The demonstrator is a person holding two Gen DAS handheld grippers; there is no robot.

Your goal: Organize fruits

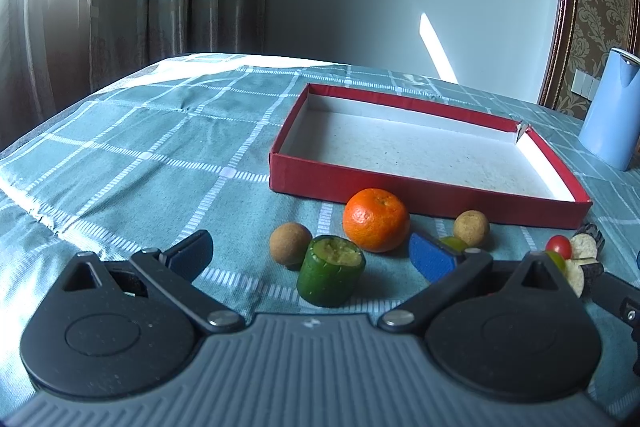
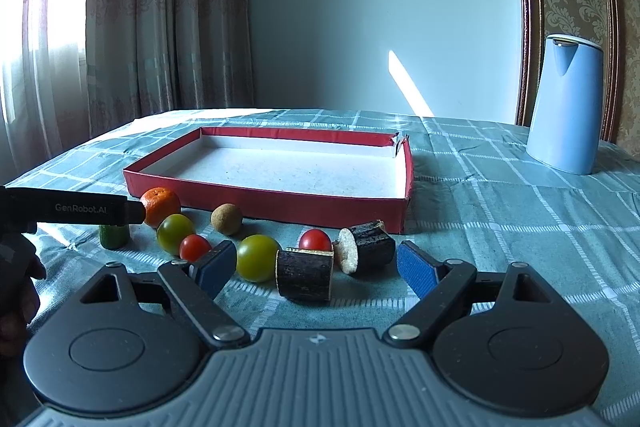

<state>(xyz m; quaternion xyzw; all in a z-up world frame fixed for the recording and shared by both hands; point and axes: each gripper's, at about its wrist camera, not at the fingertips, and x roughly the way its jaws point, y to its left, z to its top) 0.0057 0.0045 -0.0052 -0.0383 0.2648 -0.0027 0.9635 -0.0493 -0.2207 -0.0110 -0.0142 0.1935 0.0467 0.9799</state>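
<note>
While both pairs of tongs stand wide apart and hold nothing, the fruit lies scattered on the checked cloth [image 2: 500, 195] on the near side of the red box [image 2: 264, 203]. The left gripper [image 1: 312, 259] frames a cut green cucumber stub [image 1: 331, 275], with a brown longan [image 1: 290, 242] just beside it and the orange [image 1: 376, 219] behind, close to the box's near wall. The right gripper [image 2: 316, 267] frames a green tomato [image 2: 258, 257] and a dark eggplant chunk [image 2: 305, 274]; a red cherry tomato [image 2: 315, 239] and a second eggplant piece [image 2: 366, 245] sit nearer the box. Right of the box stands a blue kettle [image 2: 566, 105].
</note>
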